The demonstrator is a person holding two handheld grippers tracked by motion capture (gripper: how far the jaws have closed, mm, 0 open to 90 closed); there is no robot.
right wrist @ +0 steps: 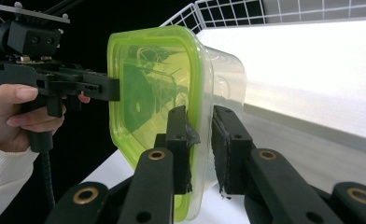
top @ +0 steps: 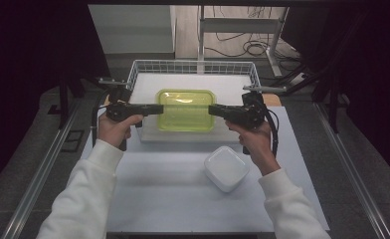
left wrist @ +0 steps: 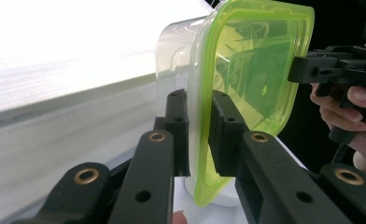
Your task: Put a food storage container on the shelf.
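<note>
The left claw (top: 155, 109) pinches one side of the green lid (top: 185, 109) on a clear box (left wrist: 176, 56). The right claw (top: 214, 110) pinches the other side. The box is up in the air, in front of the wire basket (top: 193, 67). A white bowl (top: 226, 168) sits on the surface (top: 158, 194).

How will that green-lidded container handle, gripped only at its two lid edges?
The container looks clear and empty, so probably light. Its thin lid rim may flex or slip between the left gripper and right gripper. Held at both ends, it likely stays level.
</note>
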